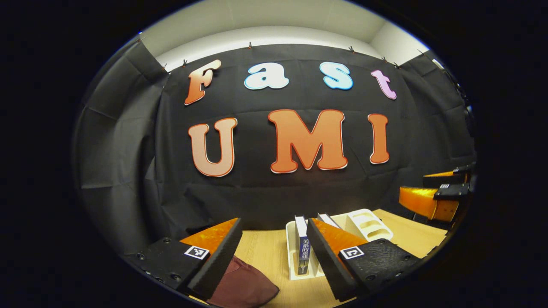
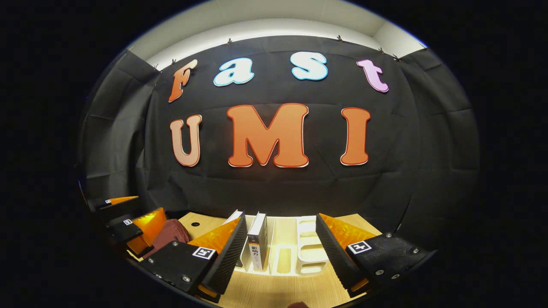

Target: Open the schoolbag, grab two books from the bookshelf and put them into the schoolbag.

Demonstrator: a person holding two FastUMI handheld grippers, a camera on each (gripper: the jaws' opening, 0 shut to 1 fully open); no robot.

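Left gripper [image 1: 274, 252]: your fingers stand wide apart with nothing between them; each carries a small square black-and-white marker tag, and the inner pads [image 1: 218, 261] are ribbed foam.
Right gripper [image 2: 282, 252]: your fingers are spread apart here too, empty, with the same square tags and ribbed pads [image 2: 227, 256]. In the left gripper view it shows at the far right edge [image 1: 445, 192]; there you cannot tell how its fingers stand.
Schoolbag [image 1: 244, 284]: a soft, dark red fabric bag lies slumped on the table just past your left gripper's left finger. In the right gripper view it sits at the left [image 2: 169, 233], behind the other gripper [image 2: 128, 218].
Table [image 1: 265, 252]: light wood-grain top; a small dark round hole shows near its back edge in the right gripper view.
Bookshelf [image 2: 306, 252]: a white plastic rack of upright dividers with rounded slot cut-outs, standing on the table straight ahead of your right gripper; in the left gripper view it sits right of centre [image 1: 368, 224].
Books: one upright book [image 2: 258, 241] with a white cover and dark spine stands in a left slot; its spine has printed characters too small to make out. A second book [image 2: 236, 216] leans beside it, partly hidden by your left finger. In the left gripper view a blue-spined book [image 1: 302, 250] stands in the rack.
Right slots: hold nothing.
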